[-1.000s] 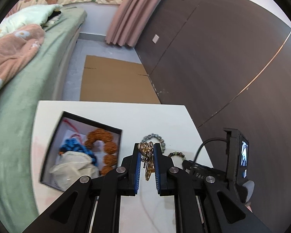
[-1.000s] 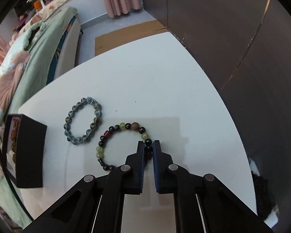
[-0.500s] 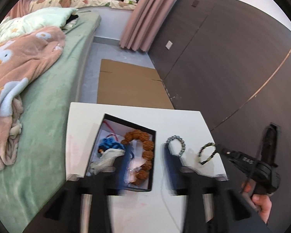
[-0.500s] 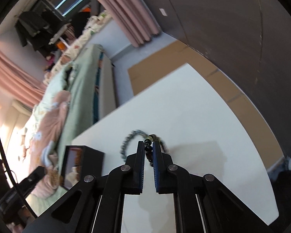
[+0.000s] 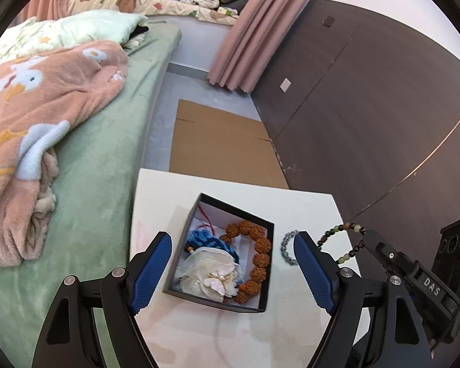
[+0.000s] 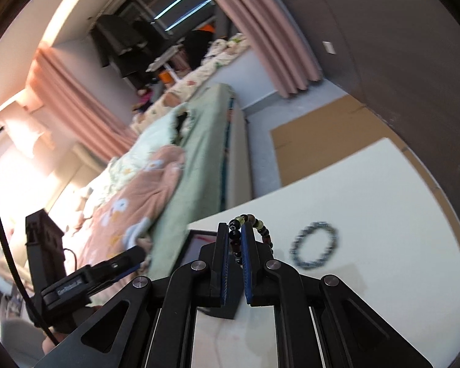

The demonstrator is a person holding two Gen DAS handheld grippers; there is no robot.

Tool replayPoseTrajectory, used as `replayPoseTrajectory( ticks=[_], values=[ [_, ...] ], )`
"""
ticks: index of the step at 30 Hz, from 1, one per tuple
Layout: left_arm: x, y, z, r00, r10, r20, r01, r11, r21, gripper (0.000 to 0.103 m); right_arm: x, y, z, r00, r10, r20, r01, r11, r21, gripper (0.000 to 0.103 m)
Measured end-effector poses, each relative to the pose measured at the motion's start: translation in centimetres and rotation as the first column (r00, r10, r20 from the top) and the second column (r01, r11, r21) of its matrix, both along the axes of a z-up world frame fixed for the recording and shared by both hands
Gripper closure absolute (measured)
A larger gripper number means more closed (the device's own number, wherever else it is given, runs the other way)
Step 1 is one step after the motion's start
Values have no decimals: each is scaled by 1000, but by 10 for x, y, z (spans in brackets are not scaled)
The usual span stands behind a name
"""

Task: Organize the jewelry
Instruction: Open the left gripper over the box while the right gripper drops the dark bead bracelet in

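Observation:
A black jewelry box (image 5: pixel 266 303) sits open on the white table (image 5: pixel 303 211). It holds a brown bead bracelet (image 5: pixel 257 251), a blue cord piece (image 5: pixel 205 240) and a white pouch (image 5: pixel 211 276). My left gripper (image 5: pixel 231 273) is wide open and empty above the box. My right gripper (image 6: pixel 235 236) is shut on a dark and green bead bracelet (image 6: pixel 262 228), held in the air to the right of the box; it also shows in the left wrist view (image 5: pixel 342 239). A grey bead bracelet (image 6: pixel 314 248) lies on the table, right of the box (image 5: pixel 286 247).
A green bed (image 5: pixel 101 159) with a pink blanket (image 5: pixel 40 116) runs along the table's left edge. Flat cardboard (image 5: pixel 217 144) lies on the floor beyond the table. A dark wall (image 5: pixel 368 107) stands to the right.
My left gripper opened, let go of the gold jewelry and rose over the box. My right gripper lifted the dark and green bracelet off the table and moved left toward the box.

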State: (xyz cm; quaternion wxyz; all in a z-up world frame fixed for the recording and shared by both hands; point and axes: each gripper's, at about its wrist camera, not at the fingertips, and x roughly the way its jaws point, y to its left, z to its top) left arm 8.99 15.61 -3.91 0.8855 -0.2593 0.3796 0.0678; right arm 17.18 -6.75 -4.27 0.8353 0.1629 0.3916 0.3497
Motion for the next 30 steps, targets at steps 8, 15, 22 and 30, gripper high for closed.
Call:
replayPoseTrajectory(
  ticks=[8,15,22,30],
  values=[
    [-10,22,-2,997,78,0,-78,997,2,21,-8,43,-7,997,70,-11,-69,996,55,93],
    [-22,50,-1,981,195,19,-195,981,-18,21,-7,77,-21,990,128,-59,-120,985,120,93],
    [-14,39,-3,986,164,10,-164,986,-12,21,2,73,-37,989,49,-139,-48,999,14,43],
    [6,1,0,998,49,36,-49,999,-2,21,10,13,-22,993,-21,-119,18,1000,-24,43]
  ],
)
